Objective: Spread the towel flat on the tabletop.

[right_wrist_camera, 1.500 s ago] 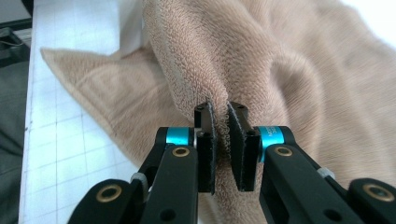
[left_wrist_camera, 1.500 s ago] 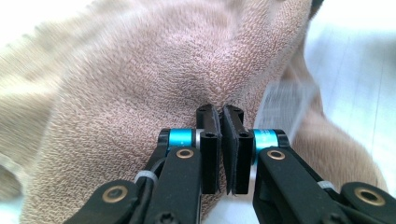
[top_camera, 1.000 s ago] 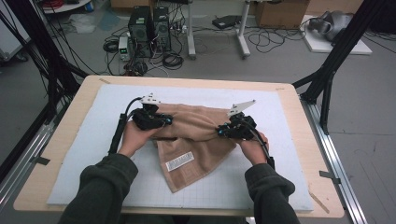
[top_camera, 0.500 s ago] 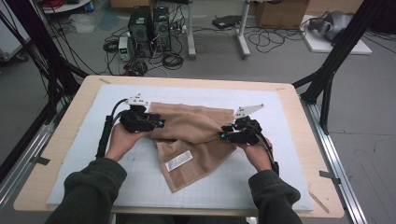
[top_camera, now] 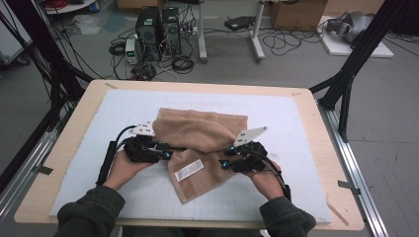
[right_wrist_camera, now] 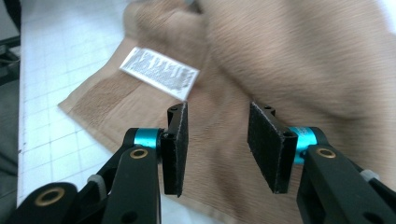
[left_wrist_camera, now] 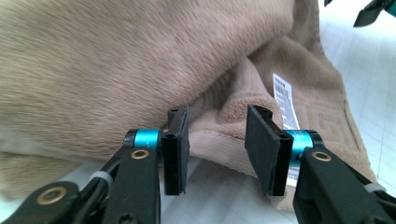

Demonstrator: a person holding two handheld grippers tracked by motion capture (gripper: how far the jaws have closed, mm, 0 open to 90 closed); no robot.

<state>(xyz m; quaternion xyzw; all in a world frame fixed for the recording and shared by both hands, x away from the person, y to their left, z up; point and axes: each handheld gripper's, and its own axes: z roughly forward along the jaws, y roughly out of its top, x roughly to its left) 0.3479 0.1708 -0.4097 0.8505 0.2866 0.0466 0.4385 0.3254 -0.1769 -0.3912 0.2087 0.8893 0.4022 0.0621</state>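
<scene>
Both hand-held grippers back toward person, L (top_camera: 170, 152) & R (top_camera: 223, 159), off towel (top_camera: 200, 129).

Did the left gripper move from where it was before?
Yes. In the high view the left gripper has come back toward the table's near edge, away from the far edge, and now sits by the towel.

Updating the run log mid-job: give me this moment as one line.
towel: folded on white mat, label up | left gripper: open at towel edge | right gripper: open over towel | nothing held
</scene>
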